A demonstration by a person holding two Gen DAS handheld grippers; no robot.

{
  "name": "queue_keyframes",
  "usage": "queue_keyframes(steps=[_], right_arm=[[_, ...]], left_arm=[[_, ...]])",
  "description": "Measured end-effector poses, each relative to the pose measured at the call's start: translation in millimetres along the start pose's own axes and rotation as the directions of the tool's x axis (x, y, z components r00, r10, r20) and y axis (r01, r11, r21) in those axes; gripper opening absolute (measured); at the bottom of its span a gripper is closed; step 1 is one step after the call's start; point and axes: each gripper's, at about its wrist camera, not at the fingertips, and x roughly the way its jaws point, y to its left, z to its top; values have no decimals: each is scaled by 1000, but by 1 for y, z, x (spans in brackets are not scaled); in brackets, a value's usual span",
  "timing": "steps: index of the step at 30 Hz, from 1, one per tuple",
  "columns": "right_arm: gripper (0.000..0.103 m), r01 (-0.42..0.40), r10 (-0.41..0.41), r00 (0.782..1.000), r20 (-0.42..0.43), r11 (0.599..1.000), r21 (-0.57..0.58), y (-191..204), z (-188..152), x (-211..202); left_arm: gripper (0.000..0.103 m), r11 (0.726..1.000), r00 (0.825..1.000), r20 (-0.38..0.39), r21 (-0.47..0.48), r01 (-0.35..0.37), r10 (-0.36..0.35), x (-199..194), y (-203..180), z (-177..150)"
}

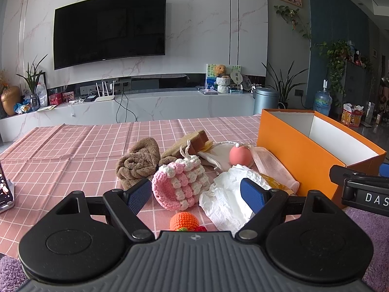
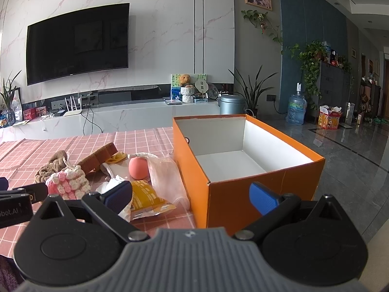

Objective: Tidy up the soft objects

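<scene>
Hovering low at the bottom of the left wrist view, left gripper (image 1: 195,192) with blue pads spread wide, pinching nothing. Framing, between those pads, a pink-and-white crocheted yarn pouch (image 1: 180,186) at centre frame and a crumpled white paper tissue (image 1: 227,200) just right of it. Peeking up at the bottom centre, a small orange crocheted ball (image 1: 183,221), partly hidden behind the gripper body. Lying further back, left of centre, a bundled brown fuzzy towel (image 1: 138,163), touching a tan-and-brown rectangular sponge (image 1: 194,138). Sitting beside these, a smooth pink round ball (image 1: 240,156), a sheer pink mesh bag (image 1: 272,164), and what is possibly a yellow plastic snack packet (image 2: 145,194). All resting on the pink checked tablecloth (image 1: 73,150).

Holding at the bottom of the right wrist view, right gripper (image 2: 190,198), pads likewise spread and gripping nothing. Standing at centre right, an open orange cardboard box with white inside (image 2: 243,189), showing only bare white floor within.
</scene>
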Motion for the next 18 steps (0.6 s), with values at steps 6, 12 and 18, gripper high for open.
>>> queue_keyframes(steps=[6,12,18], right_arm=[[101,2,-2,1000,-2,1000,-1,0,0,1],[101,2,-2,1000,-3,1000,0,0,0,1],[101,2,-2,1000,-6,1000,1,-1,-1,1]], left_arm=[[97,1000,1000,-6,-3,-2,2,0,1,1],[97,1000,1000,-7,-6,-4,4,0,1,1],[97,1000,1000,-7,-6,-3,3,0,1,1]])
